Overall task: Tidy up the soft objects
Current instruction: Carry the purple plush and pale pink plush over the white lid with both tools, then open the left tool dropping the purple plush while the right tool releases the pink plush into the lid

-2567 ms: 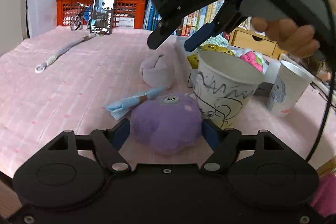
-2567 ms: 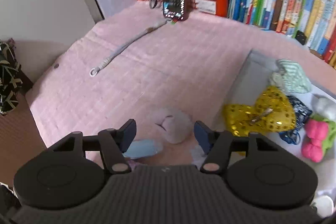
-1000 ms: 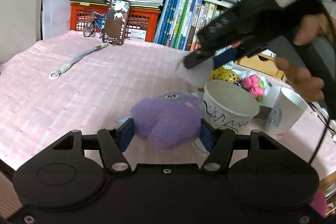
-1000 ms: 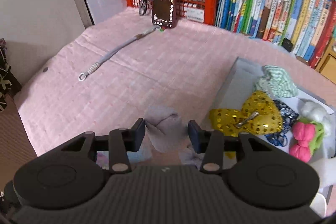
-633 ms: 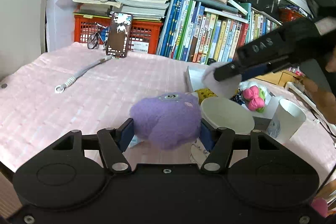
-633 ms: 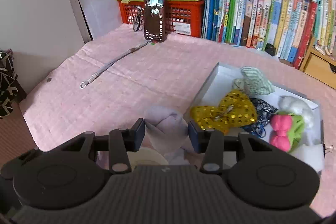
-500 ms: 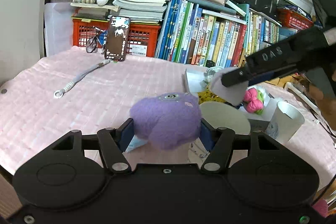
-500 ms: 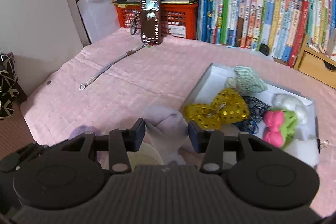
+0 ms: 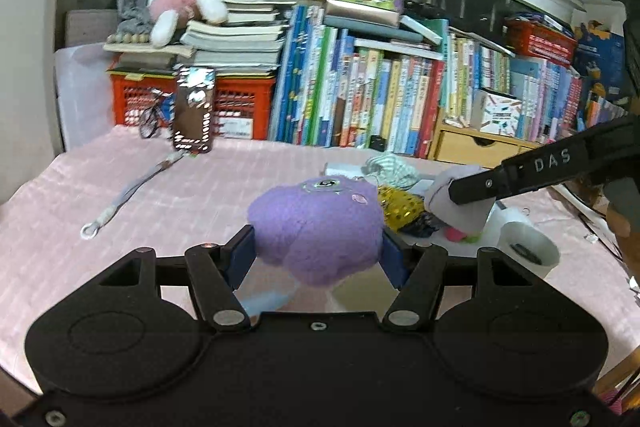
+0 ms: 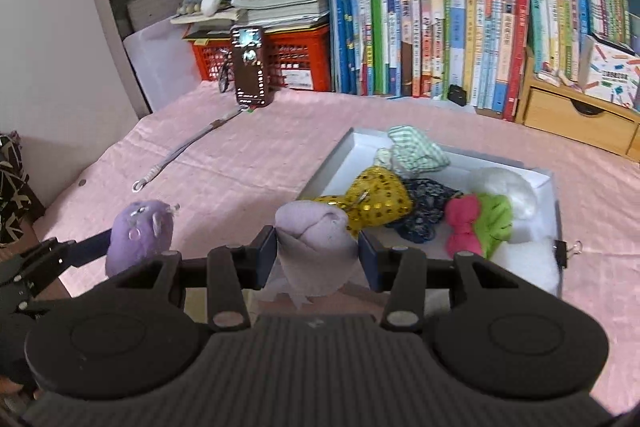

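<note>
The left gripper [image 9: 318, 253] is clasping a purple plush [image 9: 316, 229]; the right gripper [image 10: 318, 259] is carrying a rolled lilac cloth [image 10: 316, 247]. Next, probably: lowering each into the white tray [image 10: 340, 159].

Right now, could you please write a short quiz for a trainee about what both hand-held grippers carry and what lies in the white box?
1. True or false: the left hand-held gripper holds a purple plush toy.
2. Which item does the right hand-held gripper hold? A) pale rolled sock B) yellow sequin bow C) paper cup
3. Fill in: the pink and green bow lies inside the white ____.

Key: 1 true; 2 A; 3 box.
</note>
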The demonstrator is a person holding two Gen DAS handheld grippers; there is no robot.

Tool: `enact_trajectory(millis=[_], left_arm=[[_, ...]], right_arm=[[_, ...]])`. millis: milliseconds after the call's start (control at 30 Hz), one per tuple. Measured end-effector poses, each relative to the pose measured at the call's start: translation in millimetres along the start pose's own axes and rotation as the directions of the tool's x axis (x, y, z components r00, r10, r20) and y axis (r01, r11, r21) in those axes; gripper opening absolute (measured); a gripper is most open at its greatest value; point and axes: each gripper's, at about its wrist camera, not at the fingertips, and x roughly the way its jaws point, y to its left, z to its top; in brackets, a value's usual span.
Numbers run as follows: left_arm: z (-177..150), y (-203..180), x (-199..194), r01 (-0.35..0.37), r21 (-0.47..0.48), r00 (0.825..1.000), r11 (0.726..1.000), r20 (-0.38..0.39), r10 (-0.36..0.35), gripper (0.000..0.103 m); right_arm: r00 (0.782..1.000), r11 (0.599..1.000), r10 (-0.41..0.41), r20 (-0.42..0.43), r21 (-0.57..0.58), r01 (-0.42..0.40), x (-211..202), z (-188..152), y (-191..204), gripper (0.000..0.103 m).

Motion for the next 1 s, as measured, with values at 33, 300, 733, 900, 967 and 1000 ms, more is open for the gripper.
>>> enact_trajectory(millis=[33,300,733,900,967,1000], left_arm=[[4,-2,2,0.008,0.009,1.0,1.0,-0.001,-0.008,0.062],[31,-28,24,0.077,0.058,0.997,0.995,-0.037,-0.075,0.062],[85,-52,116,0.169,0.045,0.953,0.985,-0.26,-0.152,0.062],[99,-50,166,0.16,-0.033,0.915,0.987,-0.369,-0.161,0.062],[101,-49,185,0.143,-0.05,0.906,0.989,-0.397,-0.151,0.062],[103,-48,195,0.131,-0.058,0.901,0.99,-0.408,-0.144,0.062]], right_arm=[[1.0,1.0,-0.002,0.002,0.003,0.002,-1,-1,-3,0.049],[0.999,0.998,-0.042,0.015,0.044,0.041,-7,0,-28,0.049],[0.996,0.985,-0.078,-0.042,0.153,0.083,10,7,-78,0.049],[0.995,0.981,-0.058,-0.081,0.182,0.072,29,12,-87,0.049],[0.994,0.981,-0.053,-0.098,0.178,0.07,36,14,-87,0.049],[0.993,0.982,-0.046,-0.109,0.175,0.065,40,14,-86,0.049]])
